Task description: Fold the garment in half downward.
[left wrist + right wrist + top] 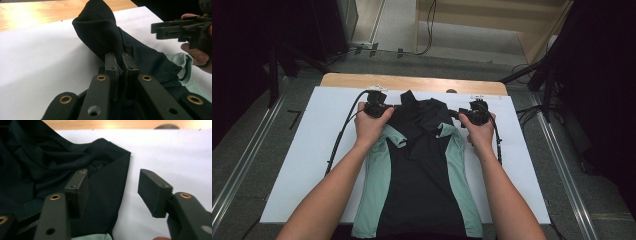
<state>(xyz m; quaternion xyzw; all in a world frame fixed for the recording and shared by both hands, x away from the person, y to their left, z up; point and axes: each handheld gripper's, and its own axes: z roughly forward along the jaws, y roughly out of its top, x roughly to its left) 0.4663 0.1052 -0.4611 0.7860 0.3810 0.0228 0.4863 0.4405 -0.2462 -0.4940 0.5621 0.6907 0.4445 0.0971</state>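
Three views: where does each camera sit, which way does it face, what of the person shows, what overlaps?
High view: above the person's side, facing forward and down on the shirt; both forearms, left gripper, right gripper.
Left gripper view: rides the left gripper, jaws pinching black fabric; other hand far right.
Right gripper view: rides the right gripper, jaws apart astride the shirt edge.
Shared: shirt, white sheet.

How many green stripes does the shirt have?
2. One green panel runs down the shirt's left side below the left gripper; the other green panel runs down its right side. The back is hidden, so more may exist.
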